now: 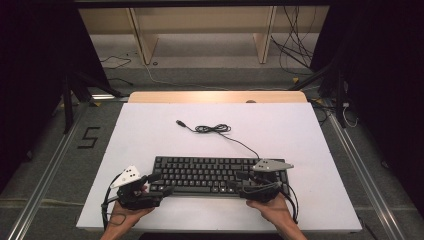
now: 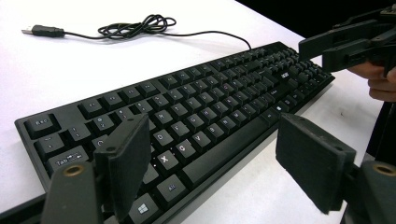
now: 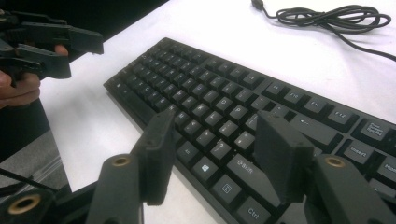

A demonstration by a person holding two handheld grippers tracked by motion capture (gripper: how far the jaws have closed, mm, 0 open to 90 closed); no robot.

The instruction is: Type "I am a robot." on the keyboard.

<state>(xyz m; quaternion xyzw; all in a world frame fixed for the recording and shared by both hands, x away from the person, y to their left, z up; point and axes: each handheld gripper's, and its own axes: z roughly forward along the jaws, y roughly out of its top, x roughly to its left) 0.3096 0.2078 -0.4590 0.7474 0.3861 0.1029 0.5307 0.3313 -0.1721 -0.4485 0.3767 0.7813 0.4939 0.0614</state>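
A: Where's the keyboard (image 1: pixel 220 175) sitting?

B: Flat on the desk (image 1: pixel 150 130), toward its 6 o'clock edge, long side across me. Its cable (image 1: pixel 220 131) trails off toward 12 o'clock in a loose coil, plug lying free on the white top.

A: And your tools?

B: My left tool (image 1: pixel 159 184) is at the keyboard's 9 o'clock end, jaws spread, gripping nothing. In the left gripper view one jaw hangs over the keys near the front corner and the other over bare desk off the front edge, so the gap straddles the front rail. My right tool (image 1: pixel 239 182) is at the right part of the front edge, also spread and empty, both jaws over the bottom key rows.

A: So what's the step, as you read it?

B: Nobody gave me a task; I'd guess a two-handed pickup or shift. To do it well I'd get each lower jaw under the front rail rather than on keycaps, which would depress and slip. I'd close both sides together, lift level, and watch that the cable doesn't drag.
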